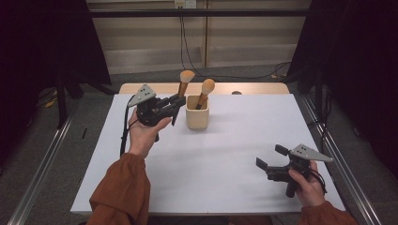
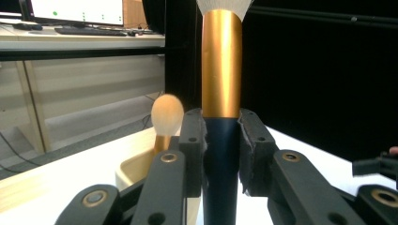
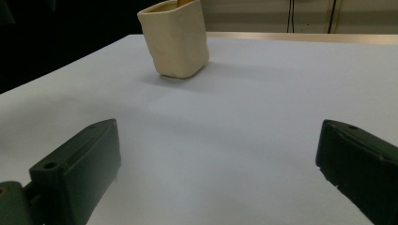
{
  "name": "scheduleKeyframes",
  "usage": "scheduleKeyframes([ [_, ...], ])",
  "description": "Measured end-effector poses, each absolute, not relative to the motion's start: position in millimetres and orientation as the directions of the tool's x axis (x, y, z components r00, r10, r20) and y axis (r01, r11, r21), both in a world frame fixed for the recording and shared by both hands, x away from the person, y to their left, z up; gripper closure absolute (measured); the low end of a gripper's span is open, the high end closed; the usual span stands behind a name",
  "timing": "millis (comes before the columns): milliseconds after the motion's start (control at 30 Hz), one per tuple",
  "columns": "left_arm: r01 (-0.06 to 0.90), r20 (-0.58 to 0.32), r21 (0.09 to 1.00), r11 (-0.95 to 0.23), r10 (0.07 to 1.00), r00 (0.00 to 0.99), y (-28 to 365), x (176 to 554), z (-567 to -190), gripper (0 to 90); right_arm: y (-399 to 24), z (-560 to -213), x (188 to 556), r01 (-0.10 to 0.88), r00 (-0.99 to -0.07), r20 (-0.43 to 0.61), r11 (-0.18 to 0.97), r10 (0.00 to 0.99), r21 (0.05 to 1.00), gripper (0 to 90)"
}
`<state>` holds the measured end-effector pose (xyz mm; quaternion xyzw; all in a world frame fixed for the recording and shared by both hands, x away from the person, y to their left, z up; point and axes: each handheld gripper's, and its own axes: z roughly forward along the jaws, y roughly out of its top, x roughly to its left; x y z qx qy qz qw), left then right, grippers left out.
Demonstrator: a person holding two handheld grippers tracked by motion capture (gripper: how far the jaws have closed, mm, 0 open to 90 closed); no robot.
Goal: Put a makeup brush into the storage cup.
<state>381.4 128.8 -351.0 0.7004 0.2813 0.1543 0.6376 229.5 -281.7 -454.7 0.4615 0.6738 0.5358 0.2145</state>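
Gold metal sheathes the upper handle of the makeup brush (image 2: 221, 65) I am pinching in my left gripper (image 2: 220, 150); below the gold the handle turns dark navy, and both black jaws press flat against it, holding it upright. My left gripper view shows that join closely, with pale bristles cut off at the top edge. From the high view the same brush (image 1: 184, 82) stands just left of the cream cup (image 1: 197, 112), its rounded tan tuft above the rim. A second brush (image 1: 205, 91) leans inside the cup, fluffy head up.

My right gripper (image 1: 271, 157) hangs low over the near right part of the table, jaws spread wide with nothing between them. Its own view looks across to the cup (image 3: 176, 40), showing soft, slightly uneven walls with rounded corners, like hand-formed ceramic.

Matte white covers the table (image 1: 234, 154), with a wooden strip along its far edge. Black curtains flank the room, cables trail on the grey floor, and my left gripper view catches a desk with a monitor (image 2: 77, 10).
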Motion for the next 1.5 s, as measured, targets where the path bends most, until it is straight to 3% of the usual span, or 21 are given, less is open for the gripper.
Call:
scheduleKeyframes([
  [600,0.166,-0.139,0.986,0.011,0.602,0.786,115.6,414.7,-334.6,74.3,-282.9,-456.5,229.6,0.371,-0.497,0.198,0.001,0.845,0.929,0.0],
  [1500,0.170,-0.130,0.985,-0.011,0.597,0.792,78.3,457.8,-363.9,74.3,-282.5,-458.9,230.2,0.382,-0.516,0.211,0.003,0.830,0.924,0.0],
])
